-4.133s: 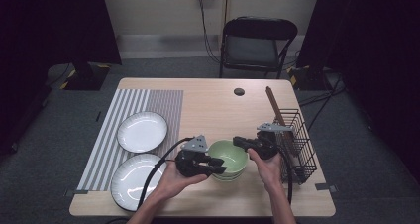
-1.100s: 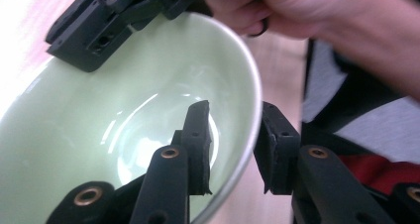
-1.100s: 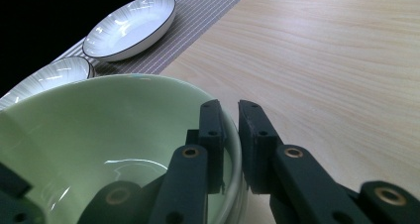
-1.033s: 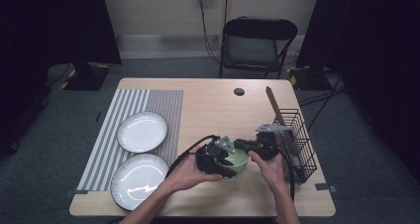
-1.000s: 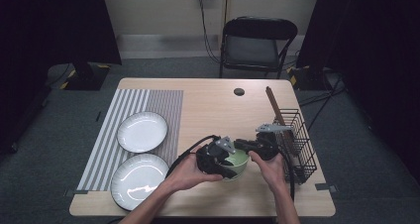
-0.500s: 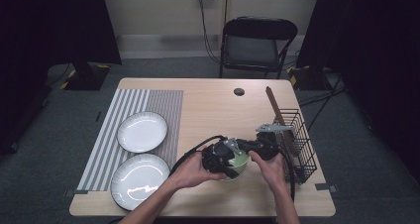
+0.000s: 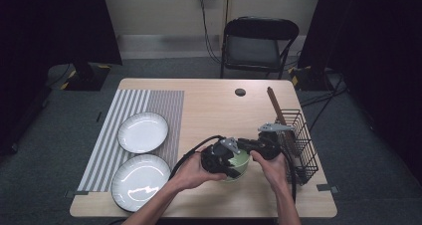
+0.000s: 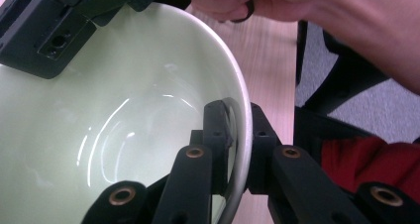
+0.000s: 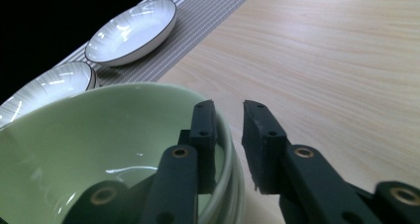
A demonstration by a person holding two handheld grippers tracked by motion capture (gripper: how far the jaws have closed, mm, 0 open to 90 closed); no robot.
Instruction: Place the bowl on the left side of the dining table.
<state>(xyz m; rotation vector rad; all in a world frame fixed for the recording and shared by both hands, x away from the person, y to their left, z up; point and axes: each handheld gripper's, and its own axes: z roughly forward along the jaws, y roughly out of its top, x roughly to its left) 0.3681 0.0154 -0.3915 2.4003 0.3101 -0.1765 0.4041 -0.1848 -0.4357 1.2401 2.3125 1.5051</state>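
Observation:
A pale green bowl (image 7: 240, 161) sits near the table's front edge, right of middle, seemingly the top one of a small stack. My left gripper (image 7: 230, 166) comes at it from the left. In the left gripper view its jaws (image 8: 241, 115) are shut on the bowl's (image 8: 124, 135) rim, one inside and one outside. My right gripper (image 7: 245, 147) is at the bowl's far right side. In the right gripper view its jaws (image 9: 229, 112) straddle the rim of the bowl (image 9: 99, 149), with a gap showing at the outer jaw. A second rim shows just beneath.
Two white plates (image 7: 143, 132) (image 7: 139, 181) lie on a striped mat (image 7: 159, 103) at the left. A black wire basket (image 7: 301, 140) stands close to the right of the bowl, with a brown stick (image 7: 275, 105) along it. A small black disc (image 7: 240, 91) lies farther back. A chair (image 7: 259, 41) stands beyond the table.
My left gripper has moved right, onto the bowl, and its jaws now clamp the rim. The right gripper has stayed at the bowl's right side.

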